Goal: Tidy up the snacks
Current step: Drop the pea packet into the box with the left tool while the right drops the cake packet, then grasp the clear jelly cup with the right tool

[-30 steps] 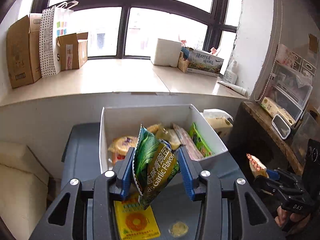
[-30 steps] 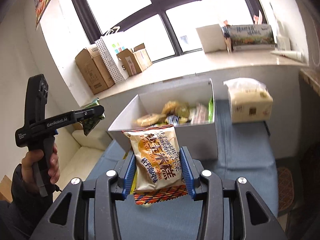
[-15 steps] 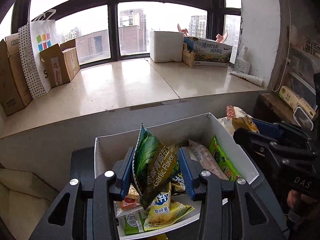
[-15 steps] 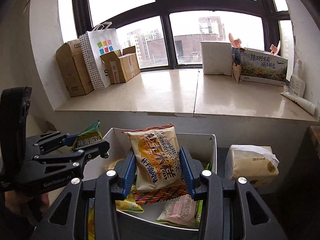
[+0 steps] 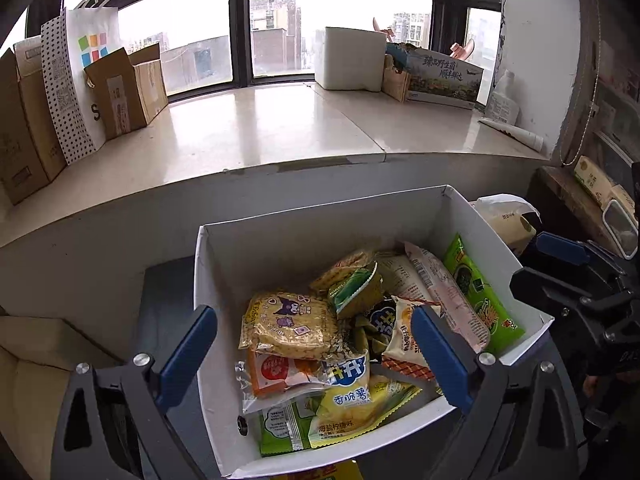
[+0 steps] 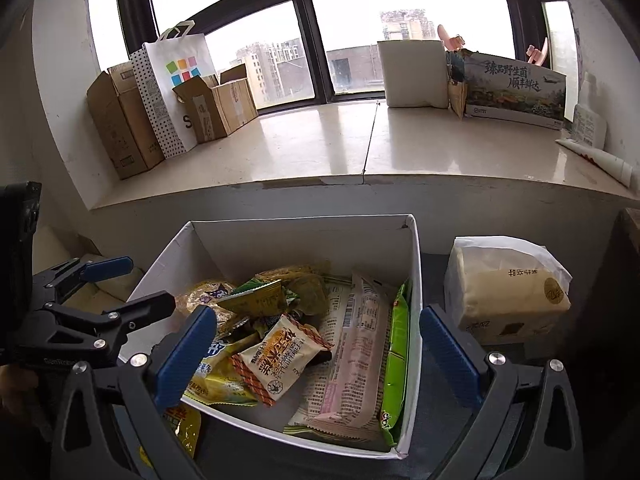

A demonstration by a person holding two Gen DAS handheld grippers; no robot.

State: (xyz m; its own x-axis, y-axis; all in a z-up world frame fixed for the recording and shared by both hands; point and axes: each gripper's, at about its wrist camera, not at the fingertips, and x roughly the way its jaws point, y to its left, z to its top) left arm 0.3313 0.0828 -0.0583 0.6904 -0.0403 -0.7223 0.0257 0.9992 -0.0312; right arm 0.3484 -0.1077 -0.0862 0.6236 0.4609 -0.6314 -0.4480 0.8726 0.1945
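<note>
Windowsill (image 5: 280, 132): it fills the upper half of both views, with cardboard boxes (image 6: 120, 128) at upper left; none of it concerns your task.

Box (image 5: 320, 220): the white open box sits at lower centre of both views on a dark surface. This is where your snacks go, and it is already well filled.

Snacks in the box: a pile of packets covers the floor of the box. The green packet (image 5: 354, 288) lies on top near the middle of the left view; the orange-and-cream packet (image 6: 280, 356) lies tilted on the pile at lower centre of the right view. A long pink packet (image 6: 356, 344) and a bright green one (image 6: 396, 340) lean along the box's right wall.

Left gripper (image 5: 316, 356): its jaws are opening, spread wide over the box, with nothing pinched between them.

Right gripper (image 6: 316, 356): its jaws are opening too, wide apart above the pile, touching no packet.

Step in hand: you look to be at the release, with both packets dropped into the box.

Leftover snack (image 6: 180, 428): a yellow packet lies outside the box at lower left of the right view, partly hidden by the gripper.

Next move: you would probably lift both grippers clear of the box rim, then go for that yellow packet.
</note>
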